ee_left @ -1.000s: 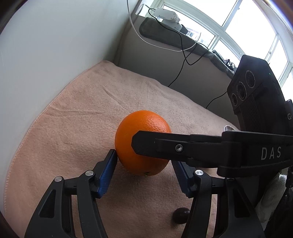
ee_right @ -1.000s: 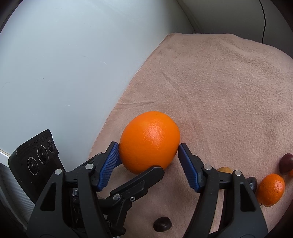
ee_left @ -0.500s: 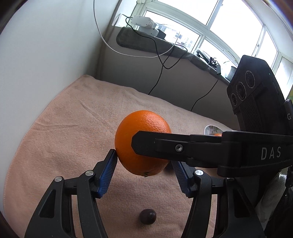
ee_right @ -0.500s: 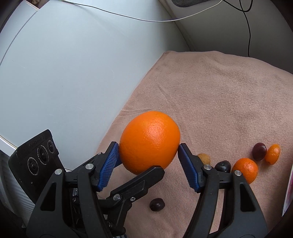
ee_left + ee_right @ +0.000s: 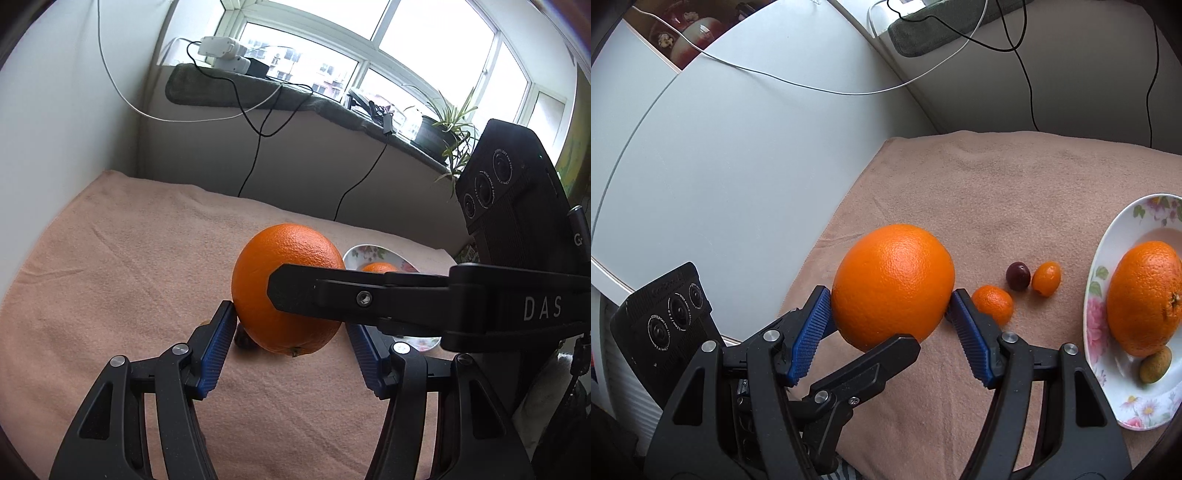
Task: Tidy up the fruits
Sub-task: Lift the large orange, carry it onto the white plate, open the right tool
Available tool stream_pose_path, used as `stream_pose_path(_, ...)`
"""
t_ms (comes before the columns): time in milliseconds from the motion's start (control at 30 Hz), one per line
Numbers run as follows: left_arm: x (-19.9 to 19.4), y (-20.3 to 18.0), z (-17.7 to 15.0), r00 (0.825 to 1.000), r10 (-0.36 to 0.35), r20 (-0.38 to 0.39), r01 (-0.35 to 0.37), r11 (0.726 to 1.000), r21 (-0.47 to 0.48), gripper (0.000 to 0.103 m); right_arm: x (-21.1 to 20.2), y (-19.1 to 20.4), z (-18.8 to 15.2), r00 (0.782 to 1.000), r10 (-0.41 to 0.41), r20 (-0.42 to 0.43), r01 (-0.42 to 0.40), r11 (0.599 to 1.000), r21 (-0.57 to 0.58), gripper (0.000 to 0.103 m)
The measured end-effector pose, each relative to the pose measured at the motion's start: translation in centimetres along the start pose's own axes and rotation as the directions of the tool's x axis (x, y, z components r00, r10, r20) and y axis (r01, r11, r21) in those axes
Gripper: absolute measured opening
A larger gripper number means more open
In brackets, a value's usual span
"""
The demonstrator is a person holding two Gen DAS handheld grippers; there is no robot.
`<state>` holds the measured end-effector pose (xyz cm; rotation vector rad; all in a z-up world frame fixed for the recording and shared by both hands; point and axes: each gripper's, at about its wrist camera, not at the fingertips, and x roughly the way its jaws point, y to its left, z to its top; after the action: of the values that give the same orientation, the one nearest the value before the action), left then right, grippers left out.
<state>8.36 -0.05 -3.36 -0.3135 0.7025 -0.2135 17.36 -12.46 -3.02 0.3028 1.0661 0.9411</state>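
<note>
A large orange point(image 5: 288, 280) hangs above the pink towel point(image 5: 122, 258), pinched from two sides. My left gripper point(image 5: 290, 321) is shut on it, blue pads at its flanks; the right gripper's black finger point(image 5: 332, 295) crosses in front. In the right wrist view my right gripper point(image 5: 890, 299) is also shut on the same orange point(image 5: 894, 277), with a left gripper finger point(image 5: 879, 365) under it. A floral plate point(image 5: 1093, 295) at the right holds another orange point(image 5: 1141, 299) and a small greenish fruit point(image 5: 1154, 365).
On the towel point(image 5: 979, 192) between held orange and plate lie a mandarin point(image 5: 993, 304), a dark plum point(image 5: 1018, 276) and a kumquat point(image 5: 1046, 278). A dark fruit point(image 5: 243, 339) sits below the held orange. White wall left; windowsill with cables behind.
Both grippers have carried the orange up and across the towel toward the plate, which has come into view. The grip on the orange is unchanged.
</note>
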Motion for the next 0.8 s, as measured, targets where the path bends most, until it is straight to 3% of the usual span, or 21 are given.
stream_pose_path(800,5.3,-11.8,-0.4,0.983,-0.156,-0.101,0.168,0.977,0.131,0.060,-11.8,-9.0,-3.6,0.986,-0.126,0.107,0.113,0.986,0.124,0.070)
